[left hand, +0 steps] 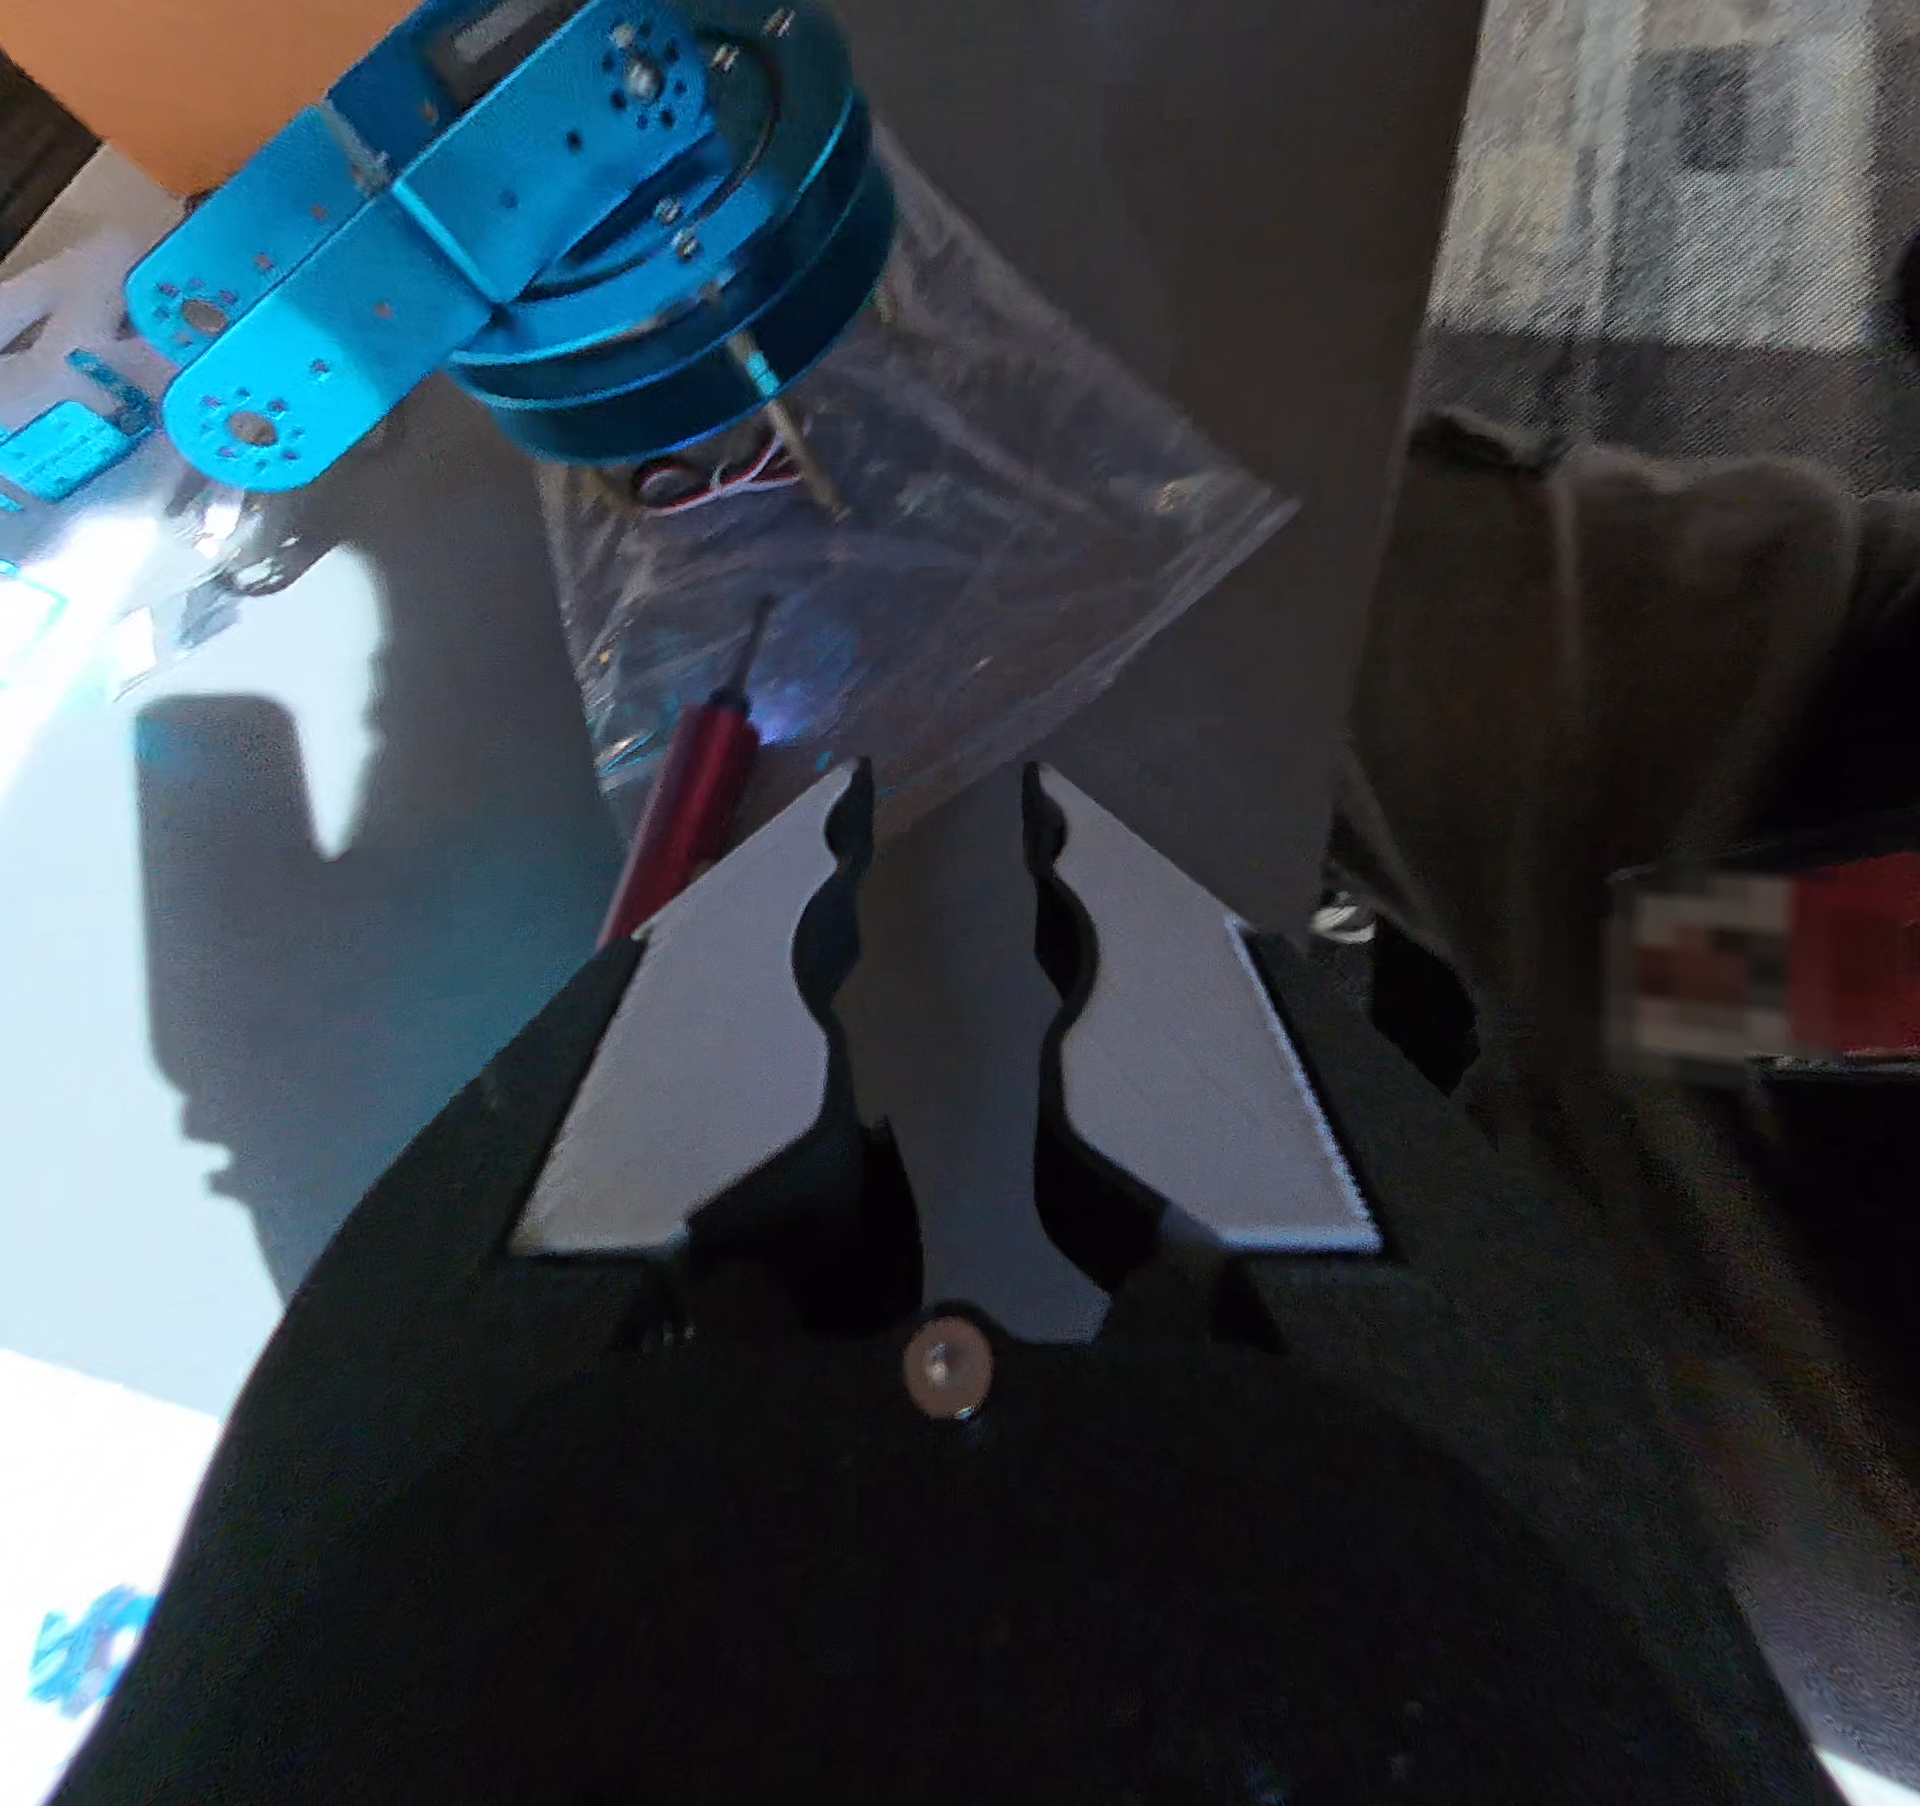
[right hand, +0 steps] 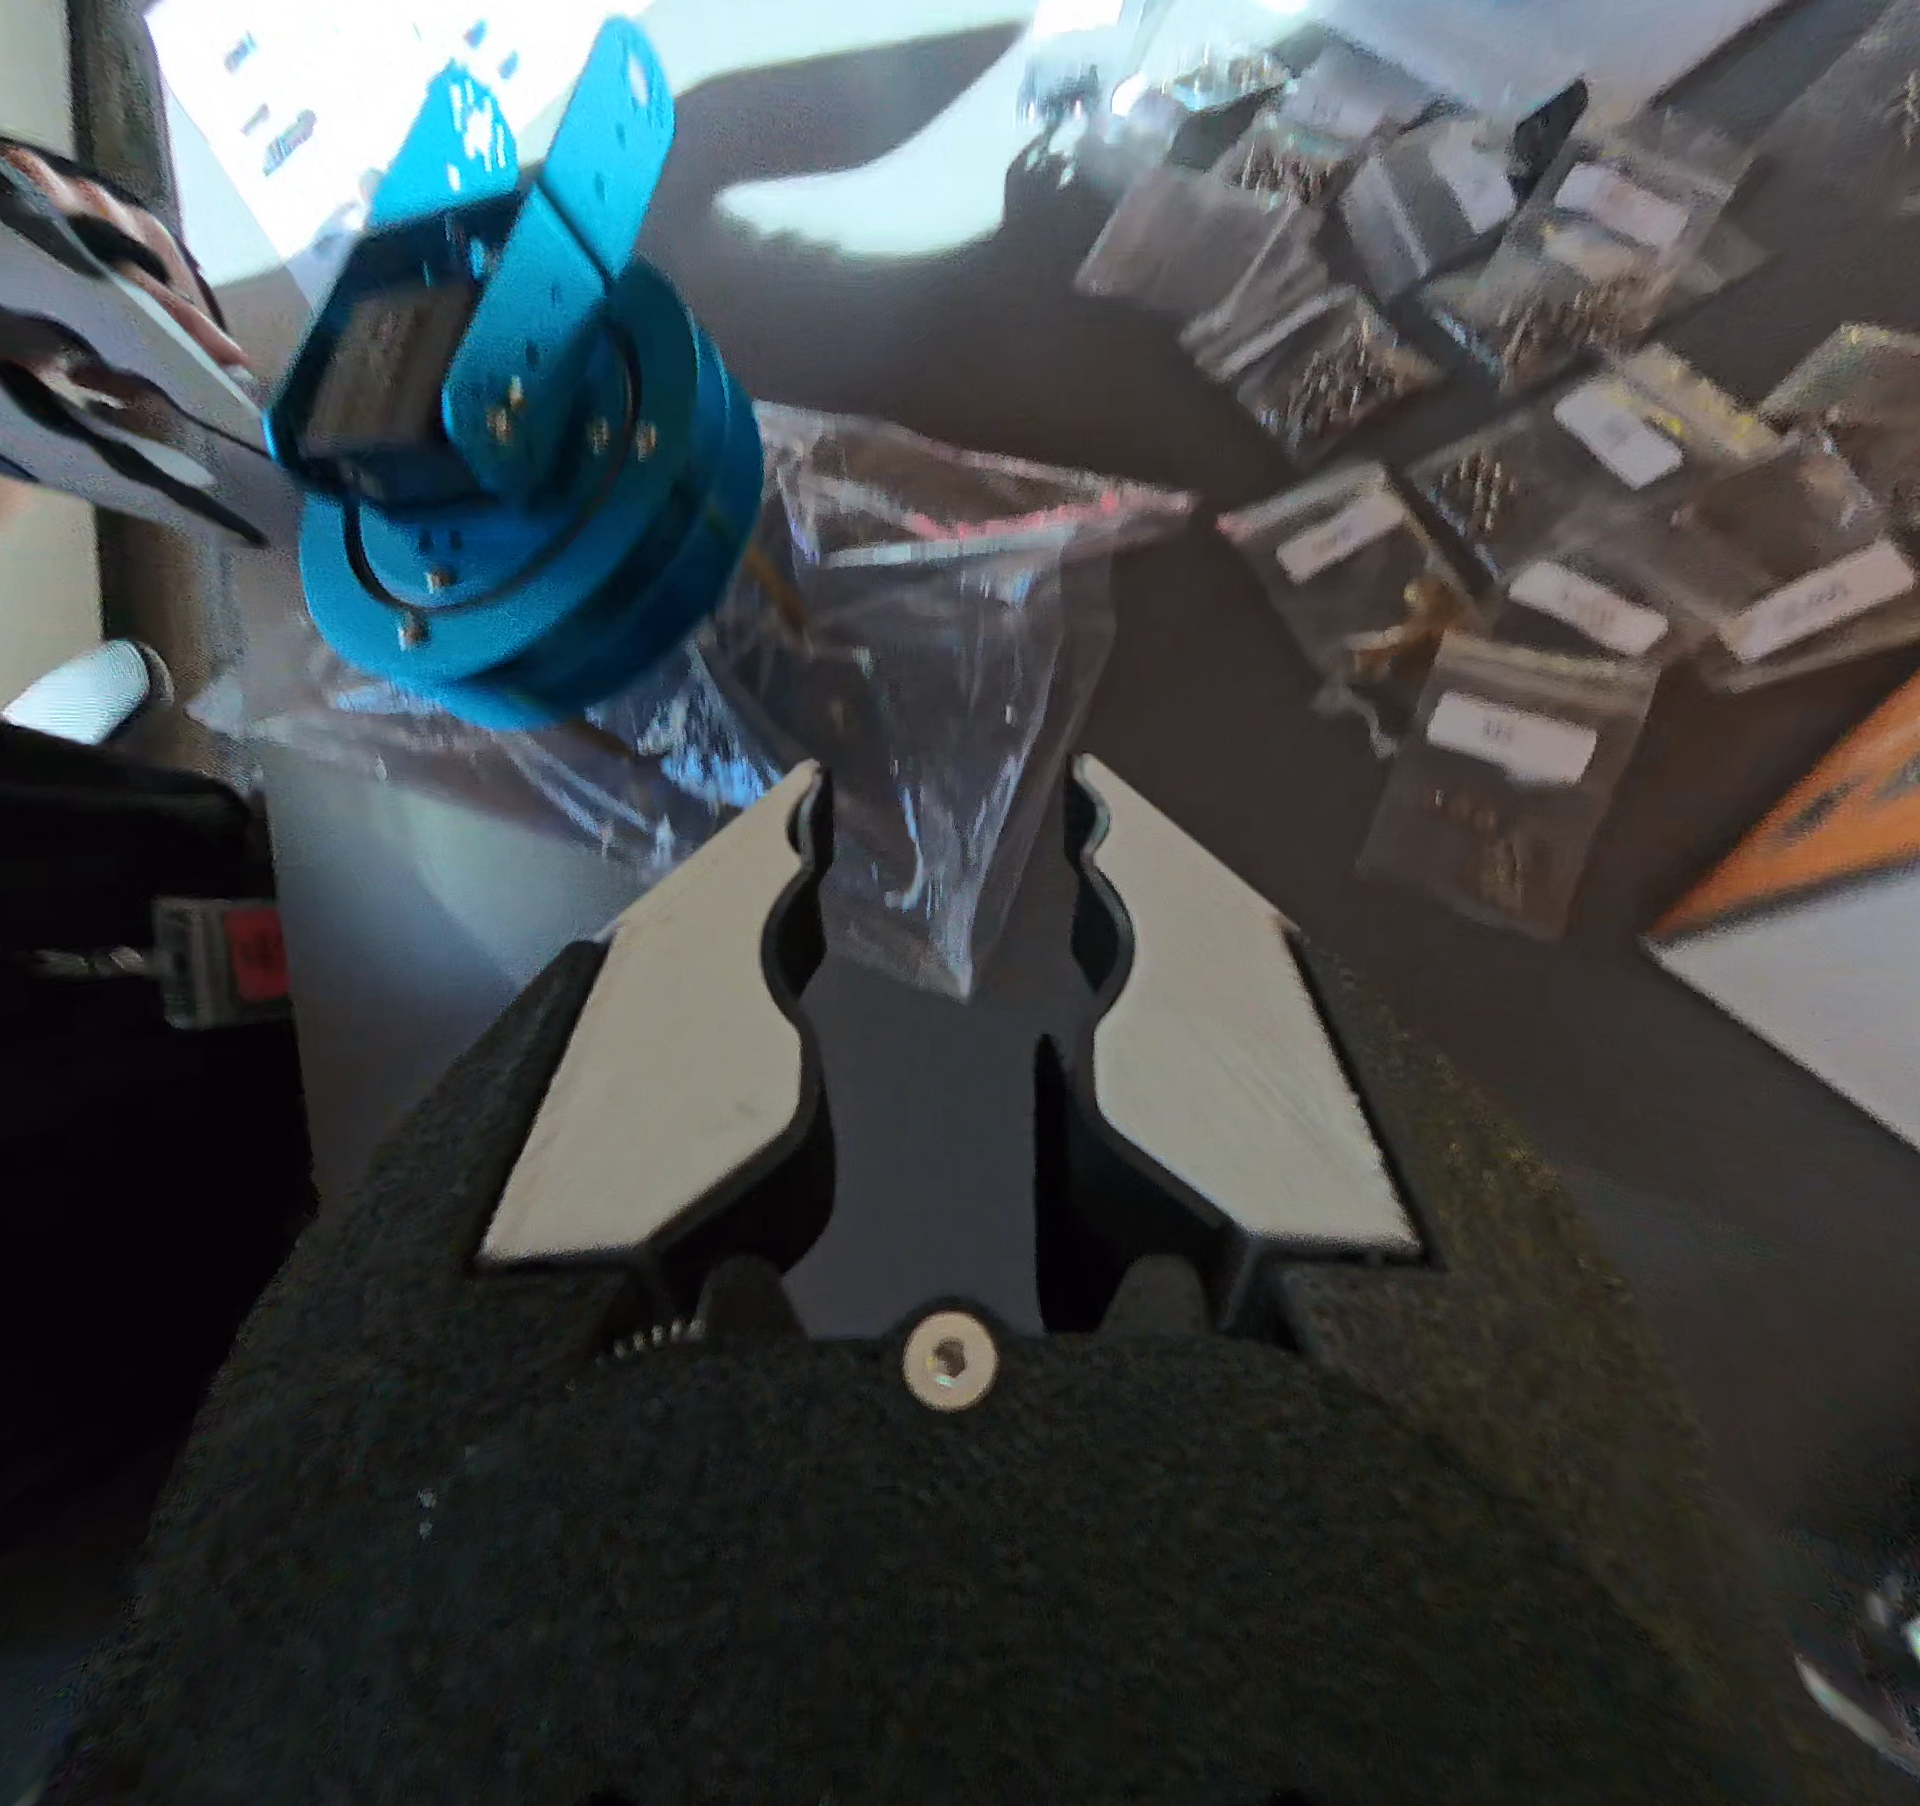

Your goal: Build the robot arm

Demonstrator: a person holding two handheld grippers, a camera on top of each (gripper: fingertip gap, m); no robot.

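Both claws gape empty, right gripper (right hand: 945, 790) over the crumpled clear plastic bag's (right hand: 935, 634) edge, left gripper (left hand: 940, 785) near the slim red-handled screwdriver (left hand: 691, 800), bare dark tabletop (left hand: 1143, 198) between

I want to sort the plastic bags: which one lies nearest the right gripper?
The large clear bag under the blue turntable assembly; its corner lies between the right gripper fingers. The small labelled bags lie farther right.

A dark grey table (left hand: 1195, 198) lies partly in bright sunlight, with a grey patterned rug (left hand: 1683, 146) beside it.
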